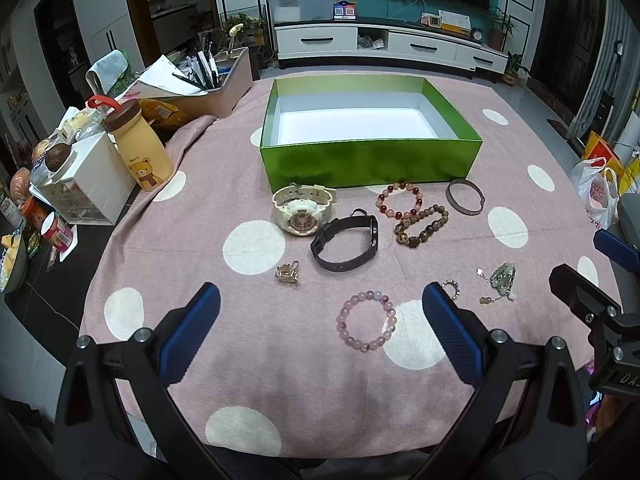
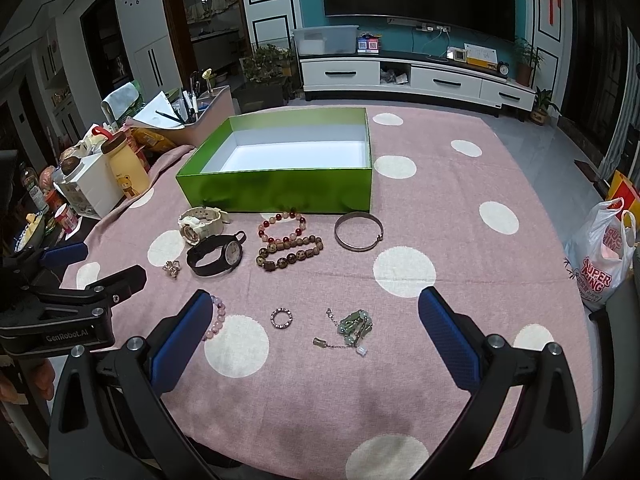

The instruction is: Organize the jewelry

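An empty green box (image 1: 370,162) (image 2: 276,194) stands at the middle of the pink dotted tablecloth. In front of it lie a white watch (image 1: 300,208) (image 2: 198,222), a black watch (image 1: 346,242) (image 2: 218,254), a red bead bracelet (image 1: 400,200) (image 2: 284,228), a brown bead bracelet (image 1: 422,226) (image 2: 290,254), a metal bangle (image 1: 464,196) (image 2: 359,231), a small brooch (image 1: 287,273) (image 2: 172,269), a ring (image 1: 451,289) (image 2: 281,317), a green pendant chain (image 1: 498,282) (image 2: 352,330) and a pink bead bracelet (image 1: 368,326) (image 2: 218,316). My left gripper (image 1: 320,300) is open above the pink bracelet. My right gripper (image 2: 316,304) is open over the ring and pendant.
At the table's left edge stand a yellow bear bottle (image 1: 138,146) (image 2: 126,170), a white drawer unit (image 1: 86,184), a pen tray (image 1: 216,84) and food jars. A plastic bag (image 2: 600,256) sits off the right edge. A TV cabinet (image 1: 390,46) lines the far wall.
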The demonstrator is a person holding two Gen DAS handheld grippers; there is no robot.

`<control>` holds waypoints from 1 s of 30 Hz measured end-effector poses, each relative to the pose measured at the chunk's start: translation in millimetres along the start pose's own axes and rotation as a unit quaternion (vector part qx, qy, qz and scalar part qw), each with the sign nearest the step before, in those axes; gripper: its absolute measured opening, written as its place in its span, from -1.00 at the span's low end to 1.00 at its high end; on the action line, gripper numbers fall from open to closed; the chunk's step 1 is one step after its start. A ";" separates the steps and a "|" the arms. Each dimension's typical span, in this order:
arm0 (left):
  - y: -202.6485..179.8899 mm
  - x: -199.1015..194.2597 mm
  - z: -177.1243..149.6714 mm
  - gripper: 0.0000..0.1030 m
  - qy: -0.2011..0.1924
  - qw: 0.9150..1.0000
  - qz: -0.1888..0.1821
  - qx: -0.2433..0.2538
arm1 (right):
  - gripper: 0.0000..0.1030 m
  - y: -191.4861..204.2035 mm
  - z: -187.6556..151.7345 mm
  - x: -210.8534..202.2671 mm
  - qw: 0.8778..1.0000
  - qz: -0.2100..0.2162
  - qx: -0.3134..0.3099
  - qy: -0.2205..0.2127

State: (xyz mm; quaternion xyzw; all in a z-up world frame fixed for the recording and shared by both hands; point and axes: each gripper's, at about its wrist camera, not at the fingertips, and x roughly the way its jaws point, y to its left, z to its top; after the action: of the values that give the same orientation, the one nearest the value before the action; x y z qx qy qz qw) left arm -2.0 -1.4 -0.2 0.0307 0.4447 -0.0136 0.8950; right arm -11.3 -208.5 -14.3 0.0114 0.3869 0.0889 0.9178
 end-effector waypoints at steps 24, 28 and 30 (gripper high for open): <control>-3.7 2.7 -1.1 0.96 0.002 1.000 -0.001 0.003 | 0.97 -0.4 -0.2 -0.7 1.000 0.001 0.001 0.000; -4.4 3.2 -1.6 0.96 0.002 1.000 -0.001 0.003 | 0.97 -0.3 -0.2 -0.8 1.000 0.001 0.002 0.000; -3.8 2.7 -1.1 0.96 0.002 1.000 -0.001 0.003 | 0.97 -0.5 -0.3 -1.0 1.000 0.001 0.002 0.000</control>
State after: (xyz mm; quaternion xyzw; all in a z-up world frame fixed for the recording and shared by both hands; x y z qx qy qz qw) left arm -1.4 -5.1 -3.2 0.0332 0.4462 -0.0156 0.8942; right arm -12.1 -209.2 -13.8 0.0134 0.3872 0.0889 0.9176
